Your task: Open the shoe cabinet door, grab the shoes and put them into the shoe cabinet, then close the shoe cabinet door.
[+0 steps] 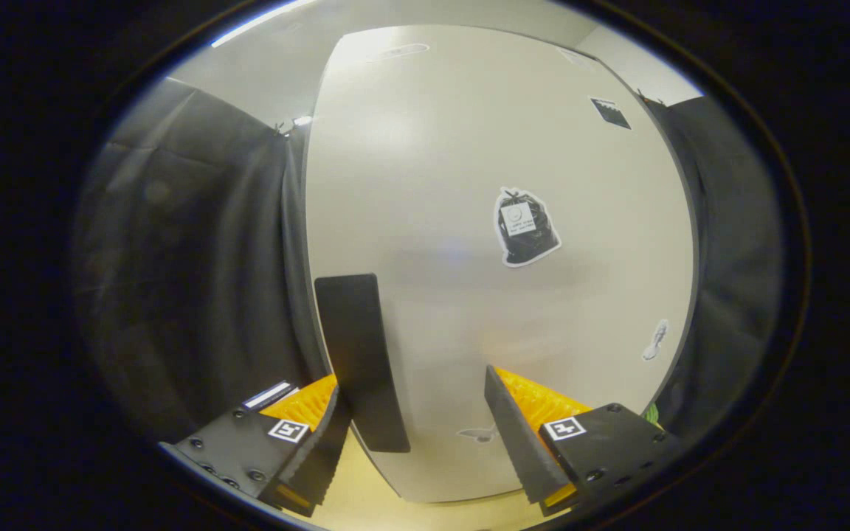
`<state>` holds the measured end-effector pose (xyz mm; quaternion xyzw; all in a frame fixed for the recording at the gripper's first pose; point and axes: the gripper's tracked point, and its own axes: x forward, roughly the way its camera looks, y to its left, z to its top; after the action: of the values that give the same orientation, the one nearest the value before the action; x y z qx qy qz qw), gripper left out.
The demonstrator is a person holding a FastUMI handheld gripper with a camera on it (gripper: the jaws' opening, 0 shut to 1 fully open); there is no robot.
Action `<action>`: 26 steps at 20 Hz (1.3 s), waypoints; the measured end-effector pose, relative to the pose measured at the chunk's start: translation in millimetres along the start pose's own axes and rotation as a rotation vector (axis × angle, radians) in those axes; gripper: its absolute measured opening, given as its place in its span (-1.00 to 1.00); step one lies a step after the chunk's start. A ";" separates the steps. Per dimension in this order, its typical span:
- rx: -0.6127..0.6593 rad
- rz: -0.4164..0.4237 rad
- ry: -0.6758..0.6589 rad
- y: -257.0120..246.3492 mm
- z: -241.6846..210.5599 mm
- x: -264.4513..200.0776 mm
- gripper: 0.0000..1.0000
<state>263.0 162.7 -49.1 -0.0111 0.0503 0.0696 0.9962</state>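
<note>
A tall pale cabinet door (484,243) stands upright right in front of me, very close. A dark flat vertical handle (360,361) sits near its left edge. My gripper (417,442) is open, its left finger just left of the handle and its right finger further right in front of the door panel, so the handle's lower part lies between them, apart from both. Stickers show on the door: a black bag shape (524,227) and a small shoe shape (657,341). No shoes are in sight.
Black cloth (196,273) hangs on the left of the cabinet and also on the right, black cloth (727,243). A pale wooden floor (366,501) shows beneath the fingers. A small dark tag (609,112) sits near the door's upper right corner.
</note>
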 end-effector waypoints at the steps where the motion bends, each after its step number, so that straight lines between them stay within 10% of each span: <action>1: 0.001 -0.004 -0.002 0.3 0.1 -0.1 0.98; 26: -0.031 -0.015 -0.037 -11.1 14.7 -41.3 0.99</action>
<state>225.3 146.5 -30.1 -0.0259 0.0308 0.0631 0.9972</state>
